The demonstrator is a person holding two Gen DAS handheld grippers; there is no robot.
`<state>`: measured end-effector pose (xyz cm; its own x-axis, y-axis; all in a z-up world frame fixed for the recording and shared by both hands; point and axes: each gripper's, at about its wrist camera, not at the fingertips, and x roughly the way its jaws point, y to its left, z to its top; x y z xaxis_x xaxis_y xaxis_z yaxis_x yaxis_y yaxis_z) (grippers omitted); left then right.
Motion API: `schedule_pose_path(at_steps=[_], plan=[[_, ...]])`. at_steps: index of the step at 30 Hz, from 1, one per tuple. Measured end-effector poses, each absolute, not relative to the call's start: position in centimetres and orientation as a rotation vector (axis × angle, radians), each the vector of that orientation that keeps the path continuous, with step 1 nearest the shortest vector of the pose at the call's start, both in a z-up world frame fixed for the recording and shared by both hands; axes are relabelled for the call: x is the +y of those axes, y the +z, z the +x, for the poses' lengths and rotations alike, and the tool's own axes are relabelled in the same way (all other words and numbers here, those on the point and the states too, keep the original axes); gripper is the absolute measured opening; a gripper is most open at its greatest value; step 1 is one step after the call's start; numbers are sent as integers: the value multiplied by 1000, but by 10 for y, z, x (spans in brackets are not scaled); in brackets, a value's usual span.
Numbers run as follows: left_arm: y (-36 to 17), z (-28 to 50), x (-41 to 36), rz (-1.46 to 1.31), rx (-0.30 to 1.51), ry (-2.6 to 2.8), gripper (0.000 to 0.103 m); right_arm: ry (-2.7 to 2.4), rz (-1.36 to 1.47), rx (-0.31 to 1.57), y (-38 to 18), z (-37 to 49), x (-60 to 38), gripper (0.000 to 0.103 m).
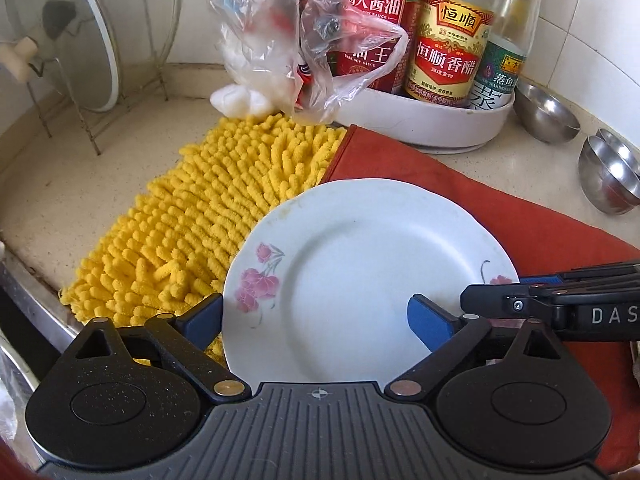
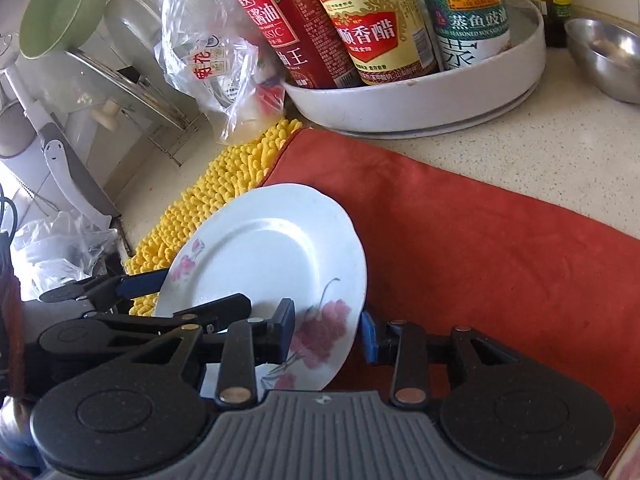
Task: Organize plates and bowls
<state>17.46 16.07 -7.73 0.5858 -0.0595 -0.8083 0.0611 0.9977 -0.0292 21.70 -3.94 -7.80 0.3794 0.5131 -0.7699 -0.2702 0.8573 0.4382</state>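
You've only begun: the floral plate point(image 1: 360, 264) sits tilted over the yellow mat point(image 1: 192, 216) and red cloth point(image 2: 480, 240), both grippers' jaws apart around its rim, unclamped; steel bowls point(image 1: 608, 172) wait far right on the worktop point(image 1: 60, 184)

Glossy ceramic plate point(image 1: 360, 264), shaggy yellow cloth point(image 1: 192, 216)
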Motion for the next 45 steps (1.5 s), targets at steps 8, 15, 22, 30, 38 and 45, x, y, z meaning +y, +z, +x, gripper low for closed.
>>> schedule_pose_path(at_steps=[8,15,22,30,38,45], plan=[[-80,179,165,-28,938,-90,100,493,253,1066,-77,216,-34,37],[-73,177,165,-36,945,-62,99,501,264,1048,-67,214,-33,37],[-61,172,168,-41,917,-21,99,540,257,1024,-57,211,-31,37],[-51,166,158,-38,897,-12,99,543,277,1001,-48,205,-45,37],[-44,166,137,-13,879,-42,99,508,310,977,-40,195,-67,37],[-39,168,114,17,868,-78,99,473,339,958,-38,186,-91,37]])
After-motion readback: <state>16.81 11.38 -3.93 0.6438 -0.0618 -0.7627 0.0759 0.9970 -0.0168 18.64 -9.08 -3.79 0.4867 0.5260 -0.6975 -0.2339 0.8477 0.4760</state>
